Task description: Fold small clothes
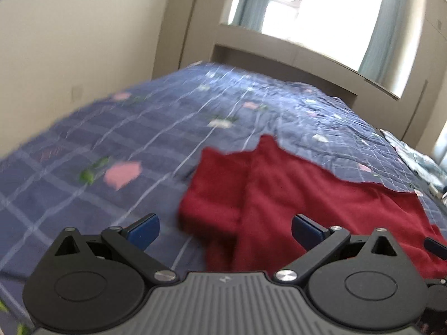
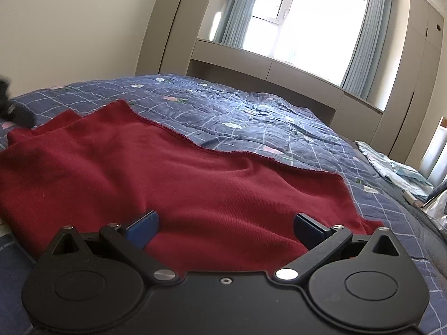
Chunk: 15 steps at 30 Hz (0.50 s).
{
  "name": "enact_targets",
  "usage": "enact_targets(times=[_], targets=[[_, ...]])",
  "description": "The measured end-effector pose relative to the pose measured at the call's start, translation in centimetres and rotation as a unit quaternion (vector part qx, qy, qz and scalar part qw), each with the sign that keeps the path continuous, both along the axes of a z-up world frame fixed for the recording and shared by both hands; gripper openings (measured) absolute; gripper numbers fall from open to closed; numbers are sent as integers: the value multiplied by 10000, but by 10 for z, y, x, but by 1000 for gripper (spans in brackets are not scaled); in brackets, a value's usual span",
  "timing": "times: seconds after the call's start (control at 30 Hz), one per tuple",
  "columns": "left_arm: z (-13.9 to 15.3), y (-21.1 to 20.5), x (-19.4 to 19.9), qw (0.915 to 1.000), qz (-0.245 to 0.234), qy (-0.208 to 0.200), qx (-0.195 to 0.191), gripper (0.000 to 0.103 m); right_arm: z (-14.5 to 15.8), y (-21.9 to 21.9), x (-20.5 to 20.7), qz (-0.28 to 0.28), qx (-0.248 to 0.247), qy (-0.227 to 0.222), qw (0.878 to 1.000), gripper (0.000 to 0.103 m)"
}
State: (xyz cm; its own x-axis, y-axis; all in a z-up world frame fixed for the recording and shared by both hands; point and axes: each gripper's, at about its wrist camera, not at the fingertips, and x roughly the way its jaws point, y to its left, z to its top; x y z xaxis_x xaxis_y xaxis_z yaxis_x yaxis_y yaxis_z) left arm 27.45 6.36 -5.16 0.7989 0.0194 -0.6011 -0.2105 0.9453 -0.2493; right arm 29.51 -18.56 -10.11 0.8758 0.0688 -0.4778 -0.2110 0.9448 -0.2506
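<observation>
A dark red knit garment [image 1: 268, 195] lies spread on the bed, its left side folded over into a thick flap. It also fills the lower middle of the right wrist view [image 2: 173, 178]. My left gripper [image 1: 225, 229] is open and empty, low over the garment's near left edge. My right gripper [image 2: 226, 227] is open and empty, low over the garment's near edge. The left gripper's black tip [image 2: 16, 113] shows at the far left of the right wrist view.
The bed has a blue checked quilt [image 1: 139, 128] with pink flowers. A light blue crumpled cloth [image 2: 396, 167] lies at the bed's right edge. A beige wall, cabinets and a bright window [image 2: 301, 22] stand behind the bed.
</observation>
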Motion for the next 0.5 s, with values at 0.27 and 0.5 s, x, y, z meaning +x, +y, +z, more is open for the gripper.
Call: enact_targets(times=[0.27,0.5], targets=[[-17,-1,-2,9999,37,103,-36,103,1,-14,9,26,543,323,9980,102],[-16,-19,9,9996,-185,198,113,103,0,-24,14,40,997,575,9933,102]])
